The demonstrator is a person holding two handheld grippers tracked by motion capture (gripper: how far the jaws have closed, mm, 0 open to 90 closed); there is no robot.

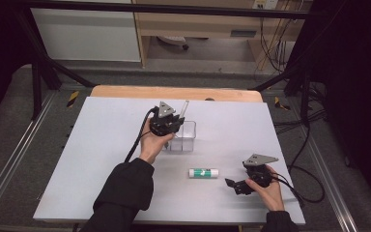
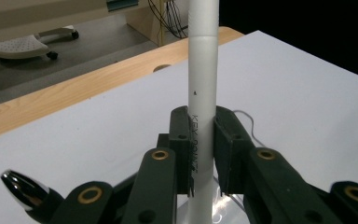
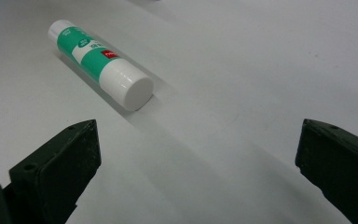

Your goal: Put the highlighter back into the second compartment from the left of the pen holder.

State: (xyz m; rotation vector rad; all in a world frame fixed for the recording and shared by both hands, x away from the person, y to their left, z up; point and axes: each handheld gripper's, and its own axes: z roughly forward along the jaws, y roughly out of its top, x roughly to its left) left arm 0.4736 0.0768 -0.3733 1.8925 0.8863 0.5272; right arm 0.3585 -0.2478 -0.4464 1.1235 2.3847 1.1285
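A: What does the left tool (image 2: pixel 200 154) have?

B: It is clamped on a white pen (image 2: pixel 202 84); in the left gripper view both pads press its barrel from either side, the pen standing upright between them, dark lettering running down the barrel at the grip.

A: And where is that on the tabletop (image 1: pixel 101 145)?

B: In the high view the left tool (image 1: pixel 166 123) hangs over the near-left corner of a clear box (image 1: pixel 183 137) at the middle of the tabletop; the pen (image 1: pixel 184 109) rises above the tool, leaning slightly to the right; its lower end points down into the box, though I cannot tell whether it touches the bottom.

A: The right tool (image 3: pixel 200 182)?

B: Wide open, nothing between the pads; in the right gripper view the two black jaws stand far apart at the bottom corners, bare tabletop (image 3: pixel 261 70) between them.

A: What lies ahead of it?

B: A glue stick (image 3: pixel 100 63), green and white, on its side, white cap end toward the camera; it lies apart from both jaws, nearer the left one.

A: From above?

B: The glue stick (image 1: pixel 204 172) lies flat, in front of the box and apart from it; the right tool (image 1: pixel 234 184) is low at the near right, jaws pointing left toward the stick, near it but not touching.
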